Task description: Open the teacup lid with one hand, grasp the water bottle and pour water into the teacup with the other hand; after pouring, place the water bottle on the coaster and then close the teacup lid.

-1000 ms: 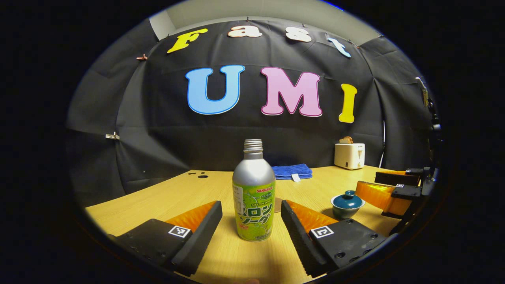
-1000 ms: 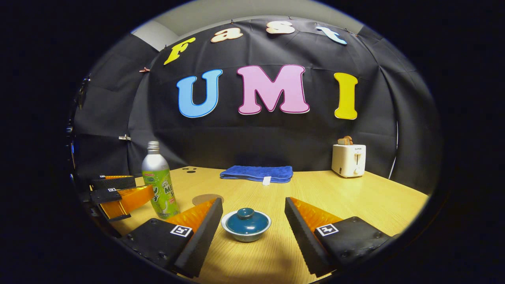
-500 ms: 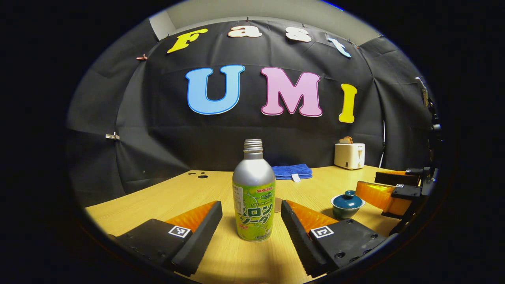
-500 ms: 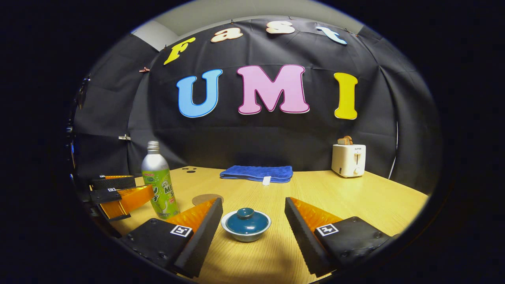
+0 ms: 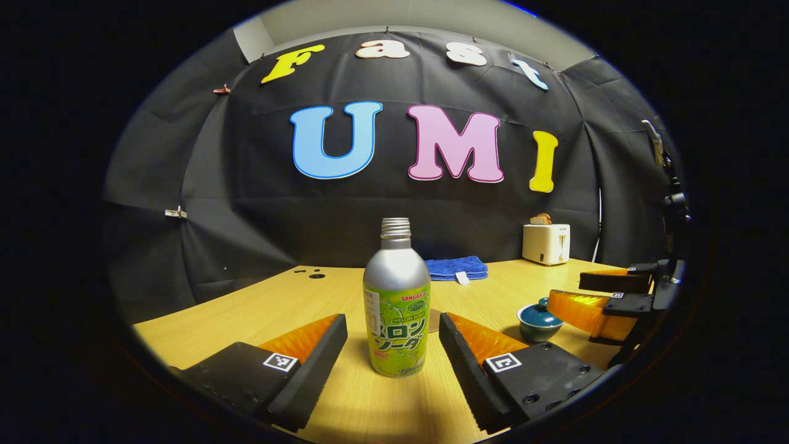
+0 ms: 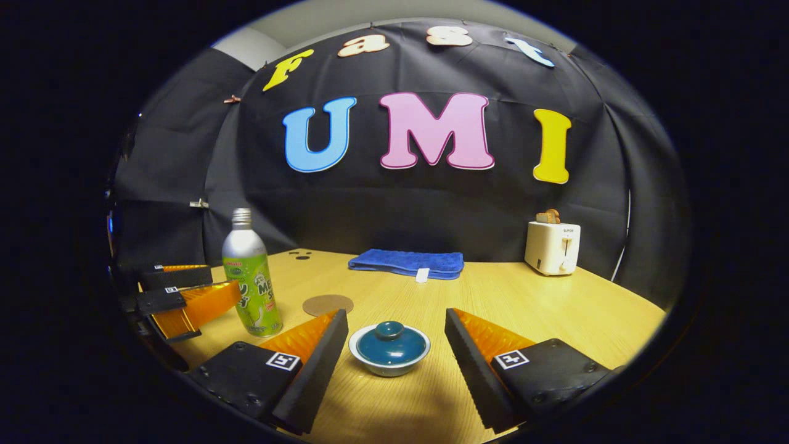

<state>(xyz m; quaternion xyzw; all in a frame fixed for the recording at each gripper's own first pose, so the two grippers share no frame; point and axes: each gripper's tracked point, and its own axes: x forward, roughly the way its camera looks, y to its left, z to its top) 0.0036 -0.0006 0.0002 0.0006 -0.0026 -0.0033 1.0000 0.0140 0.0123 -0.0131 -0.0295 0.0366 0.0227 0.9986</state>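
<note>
Wooden table (image 6: pixel 524 308), mid-frame: right gripper (image 6: pixel 394 336) spread wide, straddling lidded teacup (image 6: pixel 389 349); should be pinching lid knob (image 6: pixel 389 328) dead centre. Left gripper (image 5: pixel 392 333) released, flanking bottle (image 5: pixel 396 299), w/o contact.

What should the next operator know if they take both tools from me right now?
Left tool: open, straddling the water bottle, not touching it.
Right tool: open, either side of the teacup, no contact.
Bottle stands upright on the table, uncapped. The lid sits on the teacup. The coaster lies bare beyond the bottle.
Done: both tools lined up only.
Left: lift the lid, grasp the bottle and pour, set the bottle on the coaster, close the lid.
</note>
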